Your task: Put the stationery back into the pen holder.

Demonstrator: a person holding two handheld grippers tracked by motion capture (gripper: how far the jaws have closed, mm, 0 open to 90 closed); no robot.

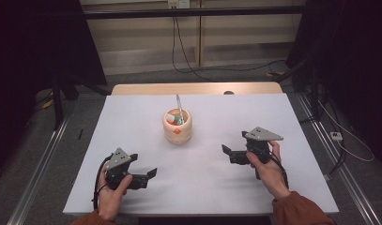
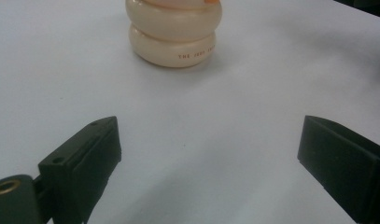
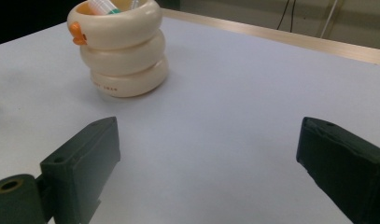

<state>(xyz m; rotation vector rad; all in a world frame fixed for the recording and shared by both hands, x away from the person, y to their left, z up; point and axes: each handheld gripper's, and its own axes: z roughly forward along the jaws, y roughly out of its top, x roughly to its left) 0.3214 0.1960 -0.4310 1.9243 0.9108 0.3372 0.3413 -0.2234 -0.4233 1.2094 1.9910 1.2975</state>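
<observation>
Cream holder point(image 1: 178, 126); two open tongs

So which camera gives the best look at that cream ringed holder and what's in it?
The high view: it looks down into the cream holder, showing the pen standing inside. The right gripper view shows its three stacked rings from the side, with only item tops. The left gripper view cuts off its top.

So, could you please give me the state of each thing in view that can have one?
Left gripper: open, holding nothing.
Right gripper: open, holding nothing.
Cream holder: upright on the table, items inside.
Pen: standing in the holder, sticking out above its rim.
</observation>
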